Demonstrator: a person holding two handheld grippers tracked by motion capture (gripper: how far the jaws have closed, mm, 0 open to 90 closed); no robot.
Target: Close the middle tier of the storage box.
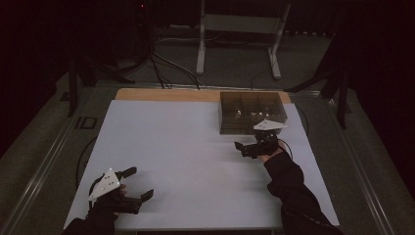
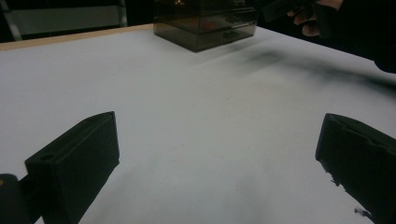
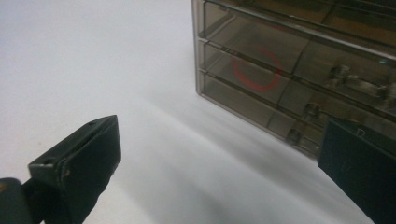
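A smoky see-through drawer box (image 1: 252,111) stands at the back right of the white table top (image 1: 186,147). My right gripper (image 1: 247,148) hovers just in front of the box's left corner, open, with nothing between its jaws. In the right gripper view the box (image 3: 299,70) is close ahead on the right, its stacked drawers showing small knobs and a red ring (image 3: 257,70) inside one. The right gripper (image 3: 219,163) is spread wide there. My left gripper (image 1: 138,183) rests low near the front left, open and empty; in its own view the gripper (image 2: 215,158) faces bare table.
A wooden strip (image 1: 166,94) edges the table's far side. Beyond it stand a white metal frame (image 1: 235,29) and cables on the floor. In the left gripper view the box (image 2: 205,25) is far ahead, with the other hand (image 2: 317,18) to its right.
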